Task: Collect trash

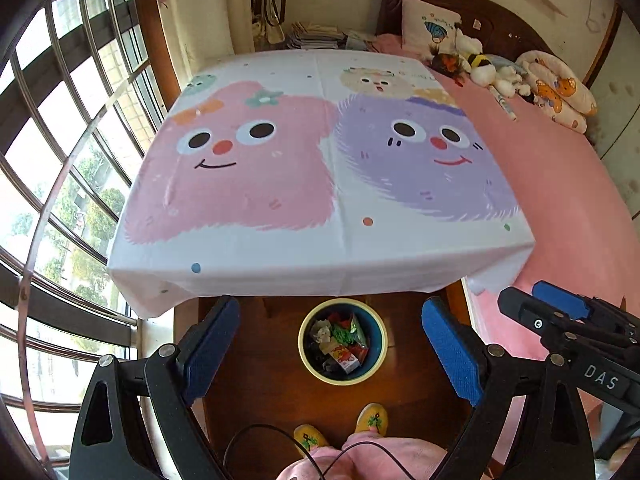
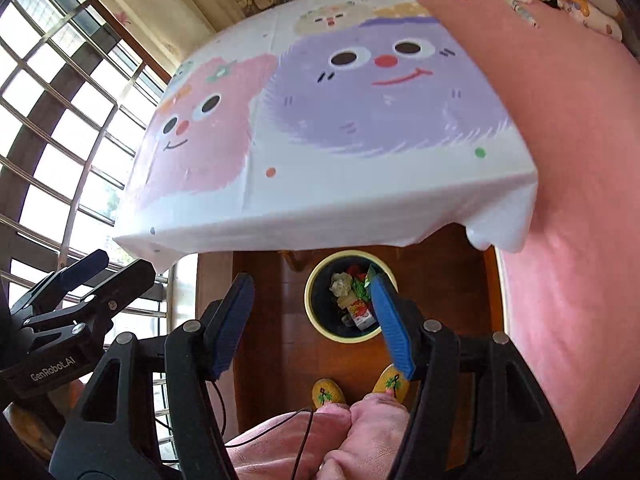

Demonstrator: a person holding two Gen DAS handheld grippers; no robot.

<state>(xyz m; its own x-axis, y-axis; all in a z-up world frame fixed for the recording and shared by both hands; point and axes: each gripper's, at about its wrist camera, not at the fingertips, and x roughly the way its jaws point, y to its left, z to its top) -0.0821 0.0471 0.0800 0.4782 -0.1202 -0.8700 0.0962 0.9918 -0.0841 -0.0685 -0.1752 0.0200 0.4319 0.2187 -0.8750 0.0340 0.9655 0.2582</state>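
Note:
A round bin [image 1: 308, 354] [image 2: 314, 316] with a pale yellow rim and dark blue inside stands on the wooden floor below the table's front edge. Crumpled wrappers and a small red-and-white carton [image 1: 345, 360] [image 2: 360, 312] lie in it. My left gripper [image 1: 332, 312] hangs high above the floor, jaws wide apart, nothing between them, the bin seen between the fingers. My right gripper [image 2: 314, 284] is likewise open and holds nothing; its right finger [image 2: 390, 324] overlaps the bin's right side in the right wrist view. In the left wrist view the right gripper [image 1: 540, 300] shows at the right edge.
A table under a cartoon-print cloth [image 1: 320, 168] [image 2: 320, 120] stands ahead, with no objects on its top. A pink bed [image 1: 560, 184] with plush toys [image 1: 480, 66] lies to the right, a barred window [image 1: 60, 160] to the left. The person's yellow slippers [image 1: 372, 420] and pink trousers [image 2: 320, 432] are below.

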